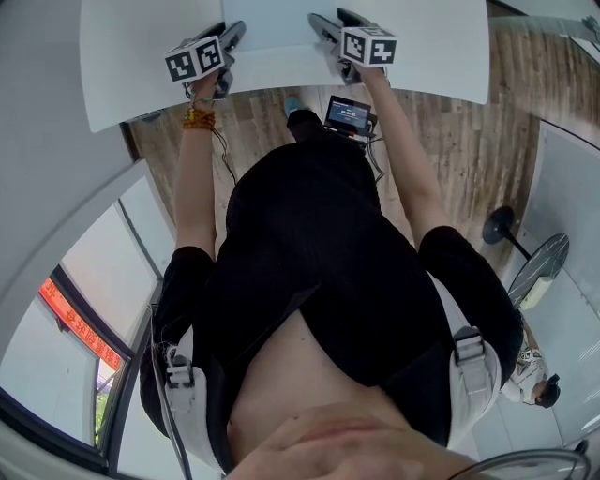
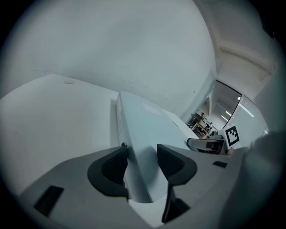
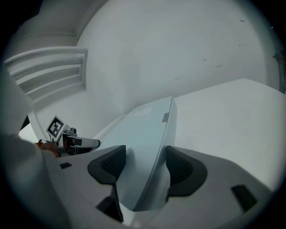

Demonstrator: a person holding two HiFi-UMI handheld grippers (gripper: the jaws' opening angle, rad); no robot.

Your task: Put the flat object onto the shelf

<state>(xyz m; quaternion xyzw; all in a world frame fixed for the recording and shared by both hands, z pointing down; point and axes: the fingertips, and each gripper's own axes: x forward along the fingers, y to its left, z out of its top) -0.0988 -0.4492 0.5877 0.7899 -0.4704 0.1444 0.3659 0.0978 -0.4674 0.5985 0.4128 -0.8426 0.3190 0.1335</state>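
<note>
The flat object is a thin pale blue-white panel held level over the white shelf surface. My left gripper is shut on its left edge, with a ribbed pad on each face. My right gripper is shut on the opposite edge of the flat object. In the head view both grippers, left and right, reach over the front of the white shelf at arm's length, about a panel's width apart. I cannot tell whether the panel rests on the surface. Each gripper view shows the other gripper across the panel.
A plain white wall rises behind the shelf, with a slatted vent at the left. Below are a wooden floor, a small screen device at the person's waist and a standing fan at the right.
</note>
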